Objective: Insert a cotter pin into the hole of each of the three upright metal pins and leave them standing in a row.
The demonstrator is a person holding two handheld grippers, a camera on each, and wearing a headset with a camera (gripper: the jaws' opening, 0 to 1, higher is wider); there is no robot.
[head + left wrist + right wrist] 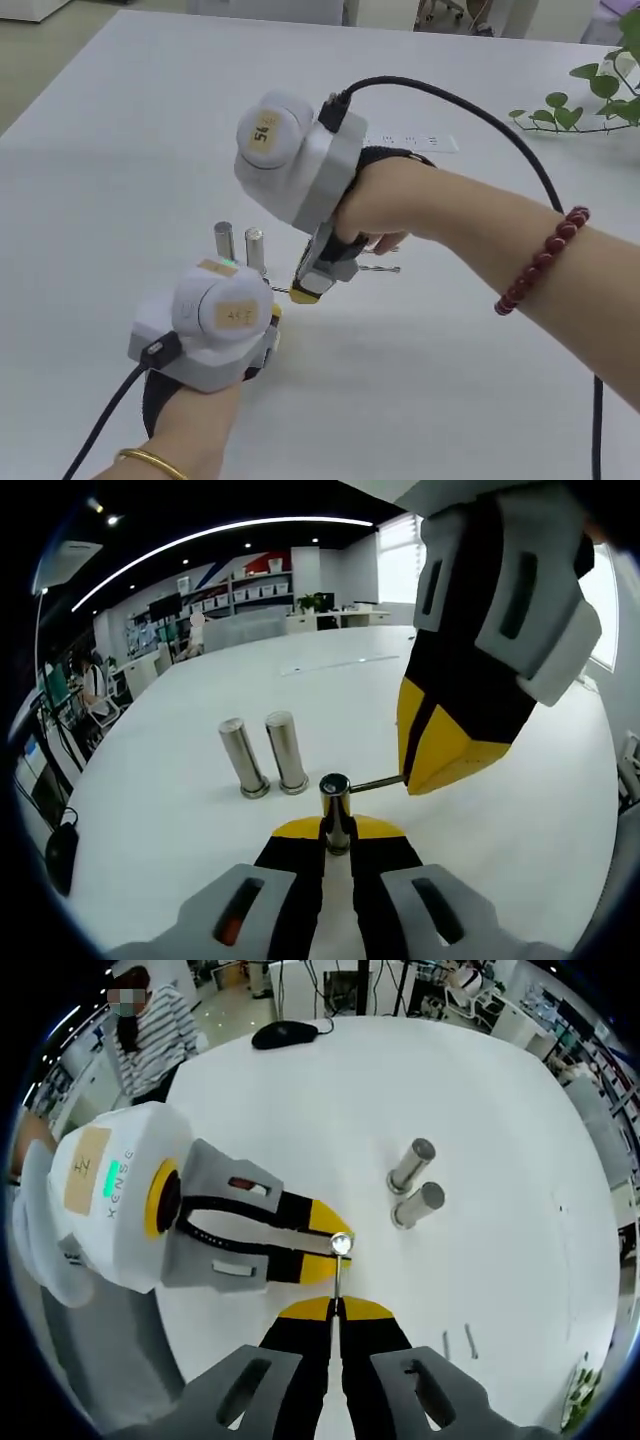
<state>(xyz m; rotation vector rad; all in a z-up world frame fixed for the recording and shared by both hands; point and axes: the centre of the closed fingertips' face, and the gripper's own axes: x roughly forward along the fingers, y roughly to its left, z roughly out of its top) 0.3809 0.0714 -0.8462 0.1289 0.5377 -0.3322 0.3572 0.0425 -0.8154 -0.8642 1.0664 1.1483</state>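
Grippers meet near the middle of the white table (120,150).

Left gripper (335,832): the jaws are narrow and clamp the shank of the held metal pin (334,798). This pin stands upright on the table between the yellow jaw tips, with its round head above them.

Right gripper (337,1308): the jaws are pressed together on the cotter pin (338,1278). The cotter pin lies roughly level, just above the table, and points at the held metal pin from the right. Its free end touches the head of that pin. The left gripper view does not show whether the end has entered the hole.

Two free metal pins (265,755) stand upright close side by side, just beyond the left gripper and to the left of the held metal pin. Neither gripper touches them. Neither of these two carries a cotter pin in the left gripper view.

Spare cotter pins (380,268) lie flat on the table just right of the right gripper's jaws, partly under the hand (385,205) that holds that gripper.

Further items:
- A white power strip (415,143) lies on the far part of the table.
- A green plant (590,100) reaches in at the far right edge.
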